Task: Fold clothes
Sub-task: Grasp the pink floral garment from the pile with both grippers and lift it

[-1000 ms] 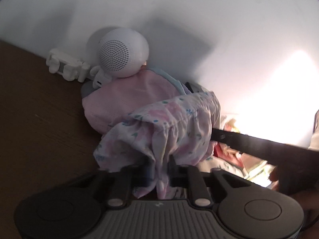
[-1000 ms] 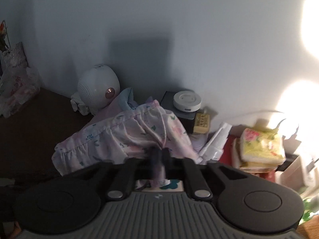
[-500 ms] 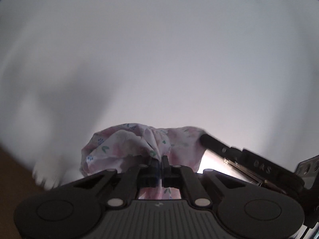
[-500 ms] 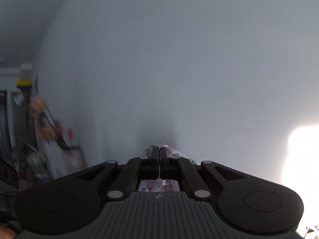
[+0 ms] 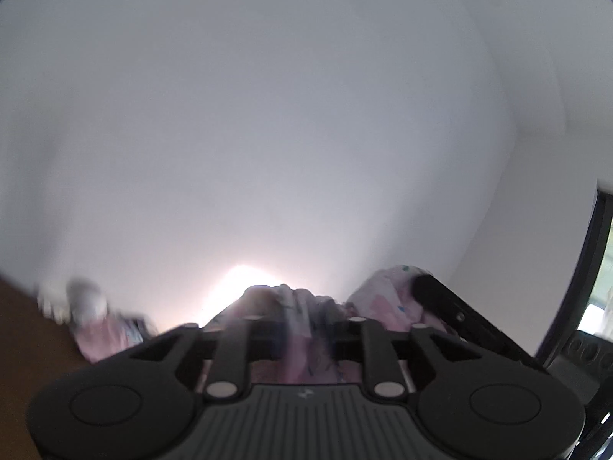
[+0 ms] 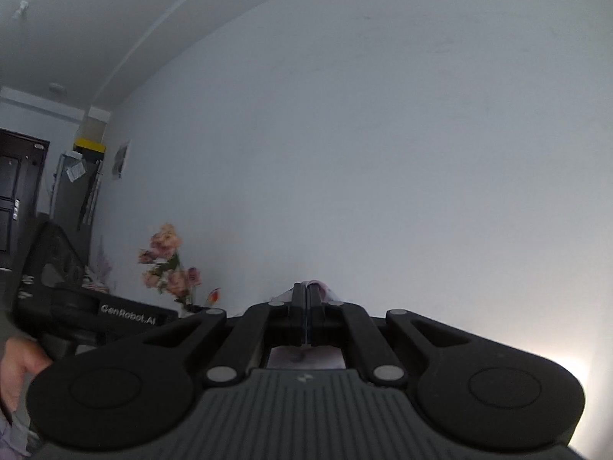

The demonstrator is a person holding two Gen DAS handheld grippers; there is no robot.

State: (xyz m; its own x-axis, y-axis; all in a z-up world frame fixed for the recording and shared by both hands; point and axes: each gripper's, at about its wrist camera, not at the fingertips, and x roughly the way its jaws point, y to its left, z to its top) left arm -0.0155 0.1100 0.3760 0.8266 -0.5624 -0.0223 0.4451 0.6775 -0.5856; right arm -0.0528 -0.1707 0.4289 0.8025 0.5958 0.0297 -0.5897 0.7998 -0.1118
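- Pink floral cotton garment [image 5: 302,314], thin and gathered, hangs bunched in the air between both grippers, up in front of the plain white wall [image 5: 268,134].
- Handling guess: light, floppy, no stiffness; likely to sag and slip, so best pinched at hem or seam corners.
- Left gripper [image 5: 302,331]: jaws have just been opening, cloth sits between them; pads look loose on it rather than pressing.
- Right gripper [image 6: 307,306]: clenched tight on a thin edge of the fabric, a bit peeks past the tips.
- Both point about level, held high; the brown counter [image 5: 27,329] is low at left.
- Person's hand [image 6: 15,375] holds the left gripper's handle, at the right wrist view's left edge.
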